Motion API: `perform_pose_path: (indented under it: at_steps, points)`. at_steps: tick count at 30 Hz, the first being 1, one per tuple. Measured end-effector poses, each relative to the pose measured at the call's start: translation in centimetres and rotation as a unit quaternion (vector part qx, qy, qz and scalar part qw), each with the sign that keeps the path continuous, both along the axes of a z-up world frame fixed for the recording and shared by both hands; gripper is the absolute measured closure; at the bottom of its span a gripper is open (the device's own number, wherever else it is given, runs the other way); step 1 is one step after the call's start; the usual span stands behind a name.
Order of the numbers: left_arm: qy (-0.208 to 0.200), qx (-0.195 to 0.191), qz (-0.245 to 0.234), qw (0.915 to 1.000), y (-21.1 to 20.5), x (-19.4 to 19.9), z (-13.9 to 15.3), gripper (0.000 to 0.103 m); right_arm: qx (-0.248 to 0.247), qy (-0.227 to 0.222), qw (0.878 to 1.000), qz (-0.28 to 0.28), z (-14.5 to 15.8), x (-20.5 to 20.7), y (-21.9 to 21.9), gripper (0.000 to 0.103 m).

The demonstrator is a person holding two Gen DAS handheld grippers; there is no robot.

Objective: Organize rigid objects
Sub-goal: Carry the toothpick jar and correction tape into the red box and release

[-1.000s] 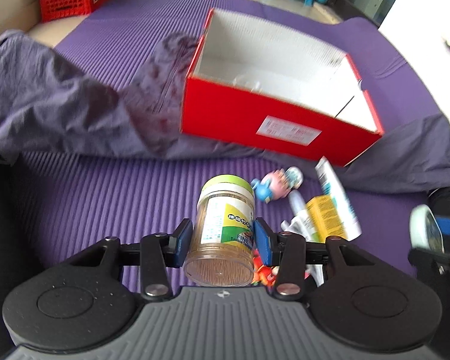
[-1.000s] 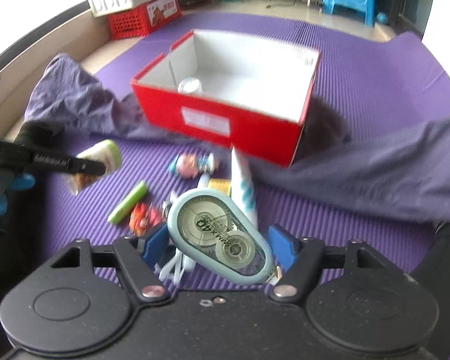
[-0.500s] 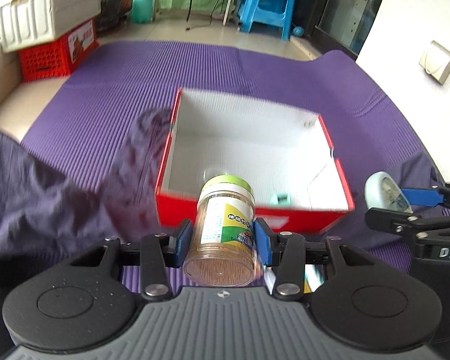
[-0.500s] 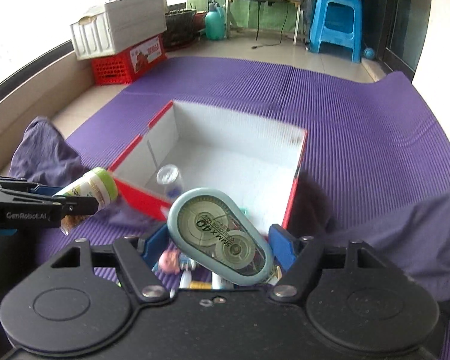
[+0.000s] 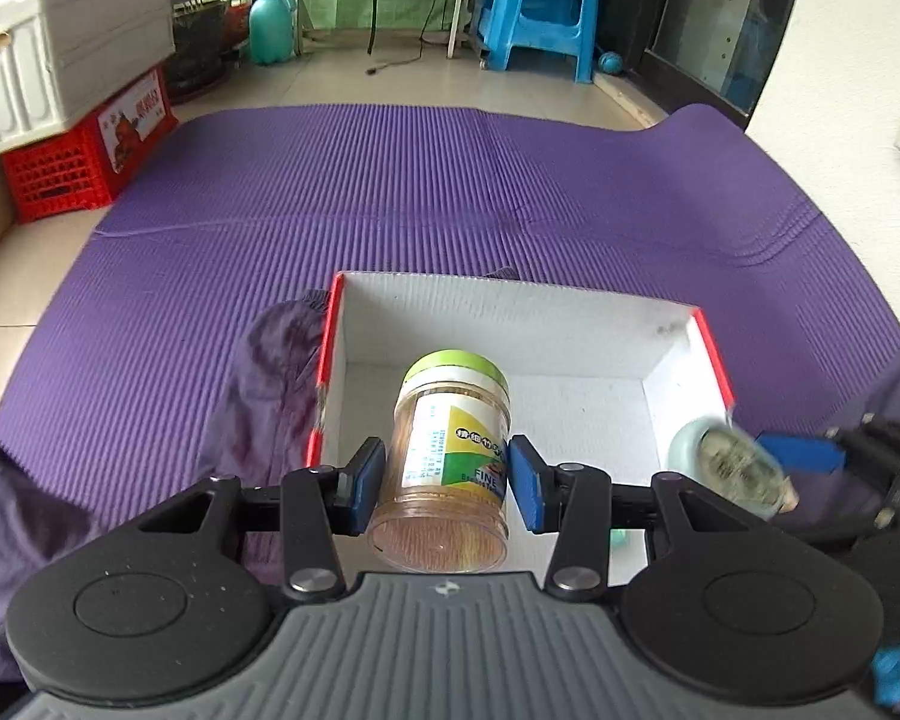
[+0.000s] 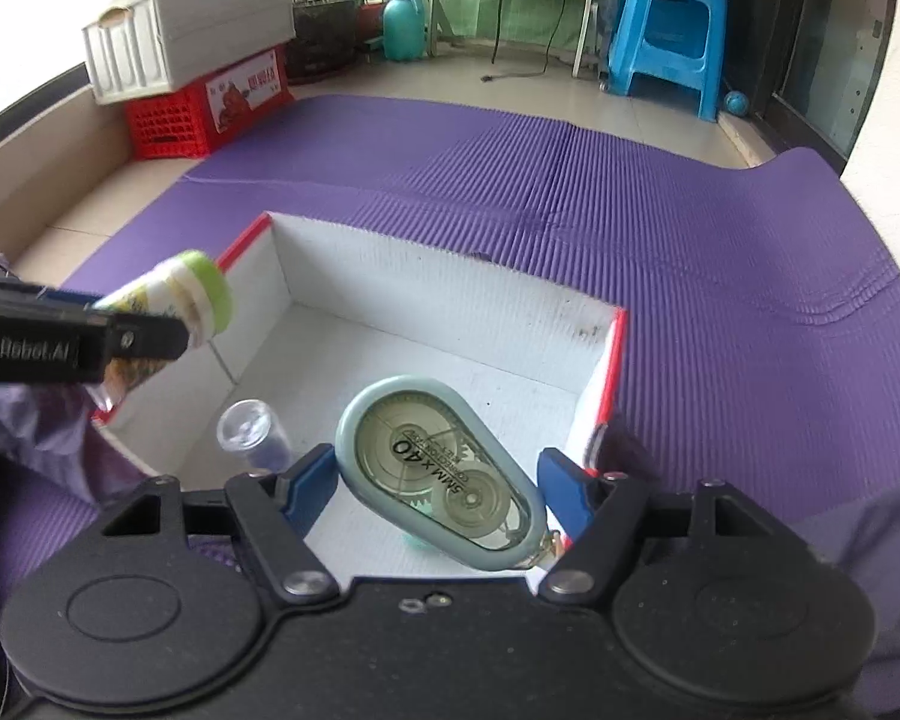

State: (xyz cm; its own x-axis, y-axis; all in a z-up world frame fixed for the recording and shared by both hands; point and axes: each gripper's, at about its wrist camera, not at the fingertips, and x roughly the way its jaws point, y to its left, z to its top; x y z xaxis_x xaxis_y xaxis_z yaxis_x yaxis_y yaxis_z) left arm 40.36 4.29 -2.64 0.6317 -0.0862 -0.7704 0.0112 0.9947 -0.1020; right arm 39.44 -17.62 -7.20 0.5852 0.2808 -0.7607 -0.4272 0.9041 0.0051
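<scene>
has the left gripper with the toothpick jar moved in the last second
Yes. The left gripper, gripping the jar, went from the purple mat's clutter forward to over the red box.

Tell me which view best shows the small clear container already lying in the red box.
The right wrist view: the clear container lies on the box floor, near its left wall. In the left wrist view it cannot be seen; the toothpick jar and left gripper cover that area.
</scene>
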Motion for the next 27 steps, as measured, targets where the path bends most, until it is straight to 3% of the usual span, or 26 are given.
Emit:
perform_pose_path:
  at_steps: [8,13,20,27]
  points:
    - [0.022,0.005,-0.026,0.9994,-1.7,5.7,-3.6,0.064,-0.023,0.031,0.999,0.013,-4.4,3.4,2.5,0.031]
    - [0.03,0.028,-0.027,0.9988,-2.5,6.9,-6.2,0.064,-0.035,0.057,0.997,0.03,-6.8,4.0,3.9,0.031]
    - [0.027,0.037,-0.023,0.9987,-2.6,7.4,-6.4,0.064,-0.05,0.086,0.995,0.026,-9.1,4.4,4.6,0.03]
    - [0.02,0.023,-0.02,0.9994,-2.2,6.7,-5.3,0.064,-0.044,0.06,0.997,0.038,-7.4,2.5,4.7,0.019]
